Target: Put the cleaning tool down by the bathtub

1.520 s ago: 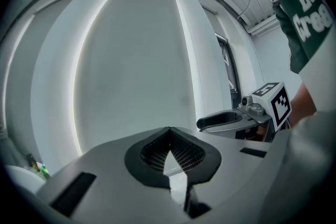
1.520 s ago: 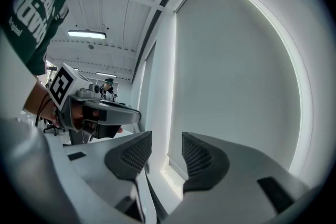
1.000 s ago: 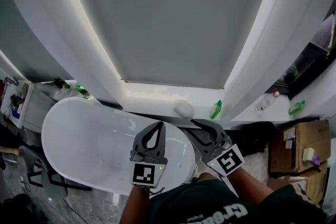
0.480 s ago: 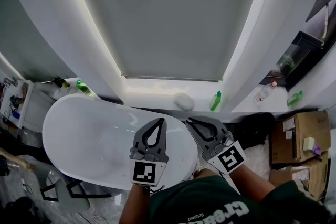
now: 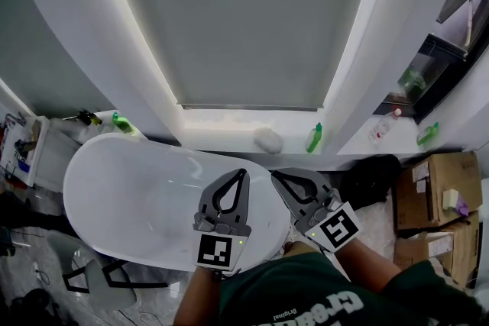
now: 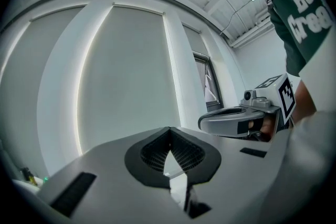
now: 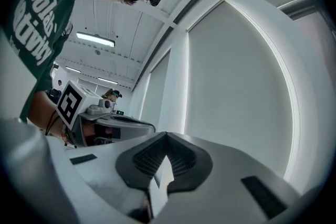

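The ledge [image 5: 221, 135] behind your bathtub [image 5: 130, 195]
On it you have a white rounded lump [image 5: 267, 140] and, nearby but apart, an upright green bottle [image 5: 314, 138].

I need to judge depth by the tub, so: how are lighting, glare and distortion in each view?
Head view: sharp, evenly lit; the light strip beside the blind is blown out, the bathtub shows soft sheen, straight edges bow. Left gripper view: heavy fisheye, black corners, backlit by the window. Right gripper view: same fisheye, strip glaring at right.
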`<state>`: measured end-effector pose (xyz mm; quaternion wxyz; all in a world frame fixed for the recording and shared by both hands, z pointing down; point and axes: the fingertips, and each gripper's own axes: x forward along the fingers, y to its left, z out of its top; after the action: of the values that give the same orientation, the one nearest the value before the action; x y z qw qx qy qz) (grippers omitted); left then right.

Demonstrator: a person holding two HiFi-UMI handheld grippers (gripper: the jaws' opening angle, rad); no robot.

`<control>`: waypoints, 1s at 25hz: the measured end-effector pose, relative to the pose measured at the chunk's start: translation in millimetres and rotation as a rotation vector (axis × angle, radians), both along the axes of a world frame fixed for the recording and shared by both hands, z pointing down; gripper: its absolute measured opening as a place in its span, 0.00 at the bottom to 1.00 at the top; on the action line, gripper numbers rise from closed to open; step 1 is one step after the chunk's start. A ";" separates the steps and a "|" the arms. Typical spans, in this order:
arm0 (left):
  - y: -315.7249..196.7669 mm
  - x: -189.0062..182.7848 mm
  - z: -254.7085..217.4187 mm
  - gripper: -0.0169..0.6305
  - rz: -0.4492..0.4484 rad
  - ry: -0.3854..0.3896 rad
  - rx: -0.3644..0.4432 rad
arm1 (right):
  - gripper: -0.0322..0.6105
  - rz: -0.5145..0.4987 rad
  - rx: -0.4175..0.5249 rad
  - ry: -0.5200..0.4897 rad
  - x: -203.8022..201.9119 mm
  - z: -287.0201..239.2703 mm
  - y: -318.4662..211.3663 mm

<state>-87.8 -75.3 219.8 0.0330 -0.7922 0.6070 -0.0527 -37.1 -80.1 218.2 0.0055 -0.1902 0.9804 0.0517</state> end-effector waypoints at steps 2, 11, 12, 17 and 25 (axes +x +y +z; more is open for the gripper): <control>4.3 2.1 -1.0 0.04 0.006 0.001 -0.001 | 0.07 0.004 -0.001 -0.001 0.5 -0.6 3.9; 14.6 -2.0 -5.2 0.04 0.004 0.011 0.016 | 0.07 0.016 0.002 0.003 -1.7 1.0 16.2; 15.8 -2.4 -5.3 0.04 0.004 0.009 0.019 | 0.07 0.019 0.003 0.004 -1.6 1.8 16.8; 18.9 -3.3 -2.6 0.04 -0.001 0.027 0.019 | 0.07 0.049 0.001 0.000 0.5 5.6 15.8; 18.7 1.6 -2.1 0.04 0.014 0.042 0.019 | 0.07 0.064 0.009 0.003 -3.3 3.0 14.9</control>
<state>-86.2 -56.6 217.7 0.0284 -0.7969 0.6027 -0.0301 -40.4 -65.2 221.2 0.0033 -0.2212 0.9736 0.0563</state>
